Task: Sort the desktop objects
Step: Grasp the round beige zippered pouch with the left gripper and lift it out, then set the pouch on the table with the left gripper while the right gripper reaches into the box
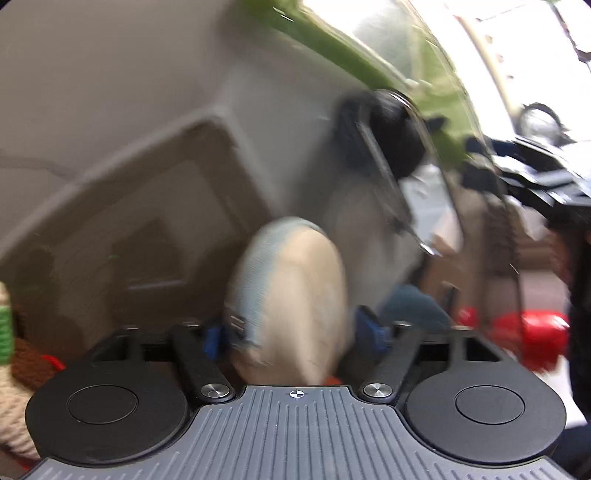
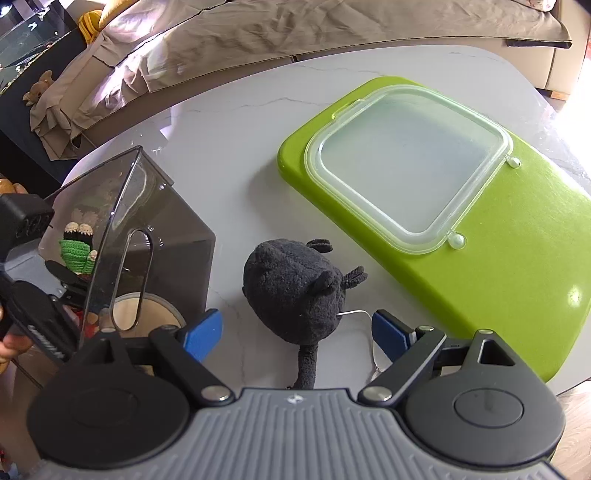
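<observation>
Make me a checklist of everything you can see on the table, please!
Surface: white marble-look table.
Job's things: black plush toy on table; smoky clear bin holding a green crocheted toy; beige and blue plush.
Clutter: clear lid on green board.
Grippers: right claw open around black plush; left claw shut on beige plush.
Cables: thin white string.
Surroundings: beige draped sofa.

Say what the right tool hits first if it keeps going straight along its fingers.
Most likely the black plush toy: it sits on the white table between the open fingers of the right tool. Depth is unclear, but nothing shows in front of it.
</observation>
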The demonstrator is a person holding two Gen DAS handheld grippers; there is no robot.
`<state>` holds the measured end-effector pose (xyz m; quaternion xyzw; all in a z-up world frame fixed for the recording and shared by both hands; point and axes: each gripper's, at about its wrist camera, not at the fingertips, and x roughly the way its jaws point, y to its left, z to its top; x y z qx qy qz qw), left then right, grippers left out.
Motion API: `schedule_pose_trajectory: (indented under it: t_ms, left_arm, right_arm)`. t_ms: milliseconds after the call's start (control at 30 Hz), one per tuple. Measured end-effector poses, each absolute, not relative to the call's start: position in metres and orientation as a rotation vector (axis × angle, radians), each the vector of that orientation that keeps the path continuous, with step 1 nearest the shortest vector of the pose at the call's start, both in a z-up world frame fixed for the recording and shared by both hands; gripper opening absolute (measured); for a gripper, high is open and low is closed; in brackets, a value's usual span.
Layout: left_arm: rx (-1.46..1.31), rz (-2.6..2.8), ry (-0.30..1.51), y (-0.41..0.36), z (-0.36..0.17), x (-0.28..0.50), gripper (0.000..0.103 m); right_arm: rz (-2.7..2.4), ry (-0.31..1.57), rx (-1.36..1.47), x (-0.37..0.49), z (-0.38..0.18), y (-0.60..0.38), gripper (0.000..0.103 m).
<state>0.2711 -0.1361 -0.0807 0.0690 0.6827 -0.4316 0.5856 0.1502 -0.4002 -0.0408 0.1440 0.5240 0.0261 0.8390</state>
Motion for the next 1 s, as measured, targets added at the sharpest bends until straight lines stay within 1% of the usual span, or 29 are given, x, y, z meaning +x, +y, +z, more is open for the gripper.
schedule_pose_trajectory:
  t_ms: [133,233,400,500,667,800,900,1000]
  left_arm:
    - [0.141,-0.967,1.520,-0.126,-0.056,0.266,0.056]
    - [0.126,-0.938,1.466,-0.118,-0.037,0.262,0.044]
    - [0.102,-0.888,1.376,-0.105,-0.005,0.256,0.044]
    - [0.094,-0.845,1.303,-0.092,0.018,0.251,0.044]
    - [0.096,-0.680,1.069,-0.029,0.089,0.234,0.044]
    - [-0.027,-0.569,0.988,0.049,0.124,0.235,0.044]
    - [-0.100,-0.452,0.963,0.104,0.124,0.238,0.044]
    - [-0.166,-0.334,0.998,0.155,0.100,0.248,0.044]
  right_arm:
    - [0.050,1.107,0.314,0.148,-0.042,-0.403,0.089]
    - [0.040,1.104,0.326,0.146,-0.041,-0.405,0.089]
    - [0.033,1.085,0.341,0.144,-0.028,-0.405,0.089]
    - [0.027,1.045,0.325,0.144,-0.009,-0.398,0.089]
    - [0.051,0.952,0.238,0.148,0.036,-0.366,0.090]
    - [0.113,0.866,0.175,0.157,0.075,-0.326,0.090]
    - [0.192,0.837,0.147,0.169,0.097,-0.291,0.091]
    - [0.263,0.856,0.109,0.184,0.100,-0.250,0.091]
